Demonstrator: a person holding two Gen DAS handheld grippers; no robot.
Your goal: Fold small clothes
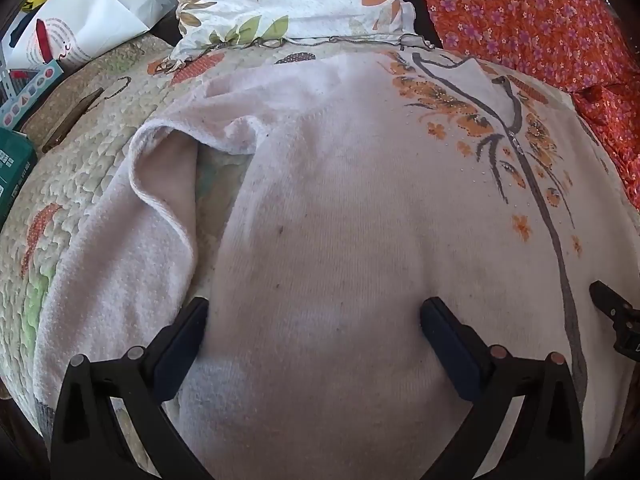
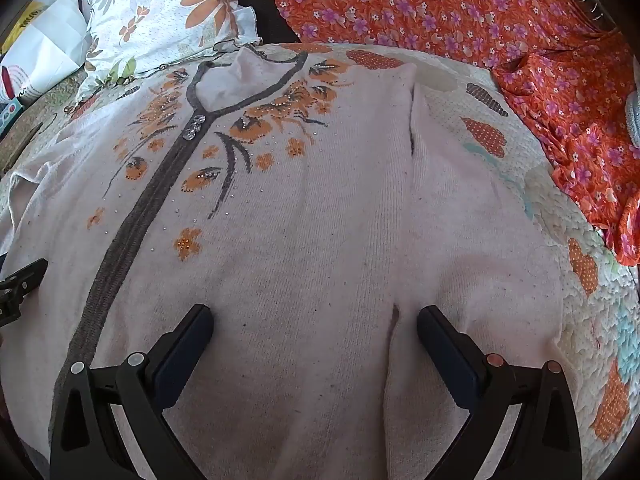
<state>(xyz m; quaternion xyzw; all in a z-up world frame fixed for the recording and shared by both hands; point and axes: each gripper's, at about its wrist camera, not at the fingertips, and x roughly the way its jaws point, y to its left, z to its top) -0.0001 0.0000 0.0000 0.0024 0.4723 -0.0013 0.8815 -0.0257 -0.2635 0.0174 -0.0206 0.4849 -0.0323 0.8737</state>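
Observation:
A pale pink knitted cardigan with a grey front band and orange flower embroidery lies face up, spread flat on a quilted bed cover. Its collar points away from me. My right gripper hangs open just above the cardigan's lower right part, near the seam where the right sleeve lies along the body. My left gripper stands open over the cardigan on its left half. The left sleeve lies rumpled, its cuff folded back. Neither gripper holds cloth. Each view shows the other gripper's tip at its edge.
An orange flowered cloth lies along the back and right. A white pillow with orange flowers sits behind the collar. A white paper bag and boxes stand at the left edge of the bed.

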